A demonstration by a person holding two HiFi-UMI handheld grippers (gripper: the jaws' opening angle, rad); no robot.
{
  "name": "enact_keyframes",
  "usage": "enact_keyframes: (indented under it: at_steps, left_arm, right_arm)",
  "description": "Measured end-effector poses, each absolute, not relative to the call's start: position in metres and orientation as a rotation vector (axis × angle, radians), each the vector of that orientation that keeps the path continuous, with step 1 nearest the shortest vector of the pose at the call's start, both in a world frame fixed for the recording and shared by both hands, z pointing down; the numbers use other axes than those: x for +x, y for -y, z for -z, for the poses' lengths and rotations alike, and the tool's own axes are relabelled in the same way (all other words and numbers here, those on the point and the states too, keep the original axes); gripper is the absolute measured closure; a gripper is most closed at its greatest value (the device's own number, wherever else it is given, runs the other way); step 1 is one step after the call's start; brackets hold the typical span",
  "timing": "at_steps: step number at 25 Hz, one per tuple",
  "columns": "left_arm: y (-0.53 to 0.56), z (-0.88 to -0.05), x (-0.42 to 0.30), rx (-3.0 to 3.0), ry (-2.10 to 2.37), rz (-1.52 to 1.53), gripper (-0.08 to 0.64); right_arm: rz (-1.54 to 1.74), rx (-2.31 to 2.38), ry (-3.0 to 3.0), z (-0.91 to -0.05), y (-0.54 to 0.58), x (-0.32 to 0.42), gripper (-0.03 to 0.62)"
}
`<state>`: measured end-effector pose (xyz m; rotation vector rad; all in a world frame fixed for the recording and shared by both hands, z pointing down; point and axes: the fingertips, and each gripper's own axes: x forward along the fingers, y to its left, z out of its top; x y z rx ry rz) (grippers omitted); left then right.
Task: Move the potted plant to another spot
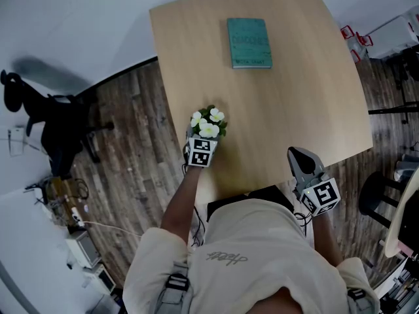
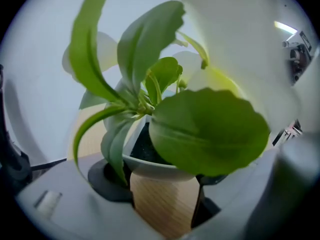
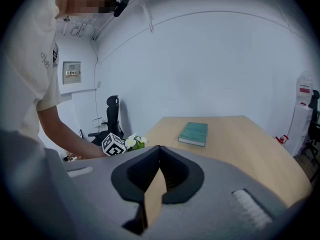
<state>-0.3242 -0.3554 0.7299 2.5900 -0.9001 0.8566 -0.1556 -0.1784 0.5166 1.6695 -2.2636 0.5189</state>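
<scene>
The left gripper (image 2: 165, 183) has its jaws spread to the width of the pot and pressed on the two sides of the potted plant (image 1: 208, 124). The plant stands near the left edge of the wooden table (image 1: 294, 97), well apart from the teal book (image 1: 249, 42). The right gripper (image 3: 158, 159) is nearly closed, with nothing between its jaws, above the near edge of the table.

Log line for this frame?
left gripper: jaws on potted plant | right gripper: jaws shut, empty | book: far side of table
</scene>
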Motion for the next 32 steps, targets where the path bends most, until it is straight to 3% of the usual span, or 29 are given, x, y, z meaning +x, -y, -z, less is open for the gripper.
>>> enact_keyframes:
  at_steps: [12, 32]
  left_arm:
    - [0.339, -0.709, -0.342, 2.568, 0.944, -0.802, 0.195]
    - [0.275, -0.609, -0.439, 2.358, 1.350, -0.646, 0.195]
  right_arm:
    - [-0.482, 1.633, 2.336, -0.511, 0.181, -0.155, 0.589]
    - [-0.330, 1.414, 2.601, -0.486, 0.205, -0.186, 0.589]
